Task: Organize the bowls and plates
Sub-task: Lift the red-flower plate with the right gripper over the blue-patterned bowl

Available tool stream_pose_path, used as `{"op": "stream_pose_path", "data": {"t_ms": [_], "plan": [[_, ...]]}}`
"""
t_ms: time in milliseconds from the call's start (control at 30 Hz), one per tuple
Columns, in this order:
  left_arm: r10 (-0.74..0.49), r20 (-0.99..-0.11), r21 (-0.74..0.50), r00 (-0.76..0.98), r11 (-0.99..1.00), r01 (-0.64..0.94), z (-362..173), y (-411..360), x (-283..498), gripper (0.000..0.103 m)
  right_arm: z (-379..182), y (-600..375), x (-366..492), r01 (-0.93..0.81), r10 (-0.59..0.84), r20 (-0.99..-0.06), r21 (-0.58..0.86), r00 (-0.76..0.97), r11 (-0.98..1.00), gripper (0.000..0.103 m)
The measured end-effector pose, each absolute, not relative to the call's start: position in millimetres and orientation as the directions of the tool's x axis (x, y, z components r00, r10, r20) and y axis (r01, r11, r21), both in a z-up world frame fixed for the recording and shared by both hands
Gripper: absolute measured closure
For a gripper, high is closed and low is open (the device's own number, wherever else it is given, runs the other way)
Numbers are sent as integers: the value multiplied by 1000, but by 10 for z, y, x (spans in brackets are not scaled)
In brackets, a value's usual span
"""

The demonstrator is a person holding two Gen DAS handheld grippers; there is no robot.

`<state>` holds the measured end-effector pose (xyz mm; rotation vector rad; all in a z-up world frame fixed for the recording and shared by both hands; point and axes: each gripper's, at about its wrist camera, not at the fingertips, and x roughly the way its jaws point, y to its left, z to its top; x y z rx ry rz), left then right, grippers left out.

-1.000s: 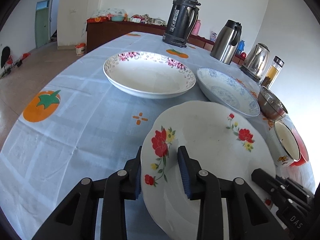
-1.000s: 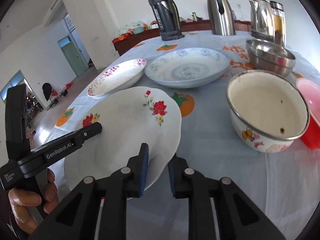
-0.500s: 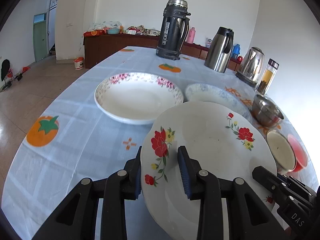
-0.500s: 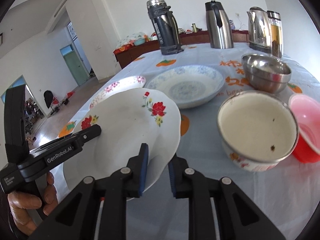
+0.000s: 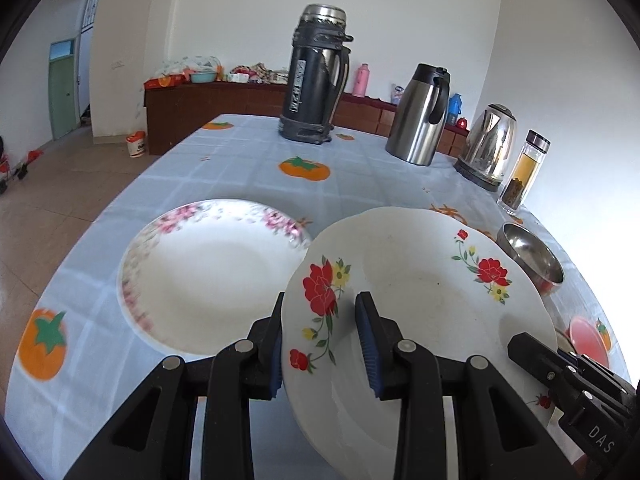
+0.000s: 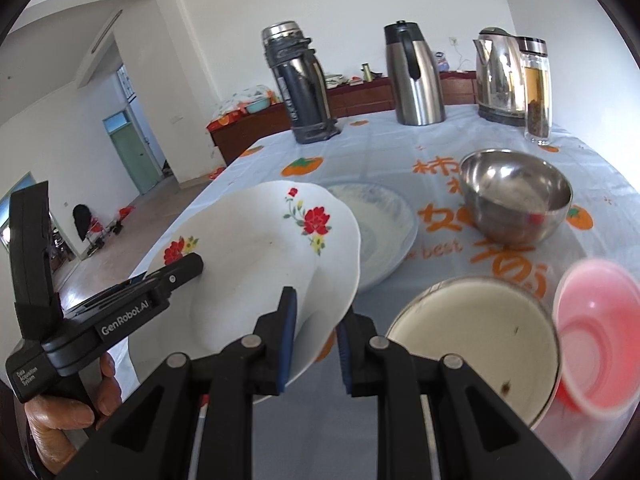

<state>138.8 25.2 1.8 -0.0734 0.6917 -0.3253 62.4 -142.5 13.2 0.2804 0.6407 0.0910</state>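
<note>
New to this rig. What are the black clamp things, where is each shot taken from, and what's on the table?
There is no robot: a person holds a handheld two-finger gripper in each hand, and each gripper carries a fisheye camera looking along its fingers.

In the left view, the left gripper clamps the rim of a red-flowered plate. In the right view, the right gripper clamps the same plate's opposite rim, so both hold it tilted above the table.

On the table are a pink-flowered plate, a blue-patterned plate, a steel bowl, an enamel bowl, a pink plastic bowl, two thermoses, a kettle and a tea bottle.
</note>
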Motion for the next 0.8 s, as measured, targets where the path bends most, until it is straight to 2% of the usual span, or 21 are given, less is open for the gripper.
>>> {"op": "stream_pose_path", "data": {"t_ms": [800], "plan": [[-326,-677,-160,660,940,300,-159,-265,1995,67,-2,-1872,1187,139,92,-641,301,762,944,84]]}}
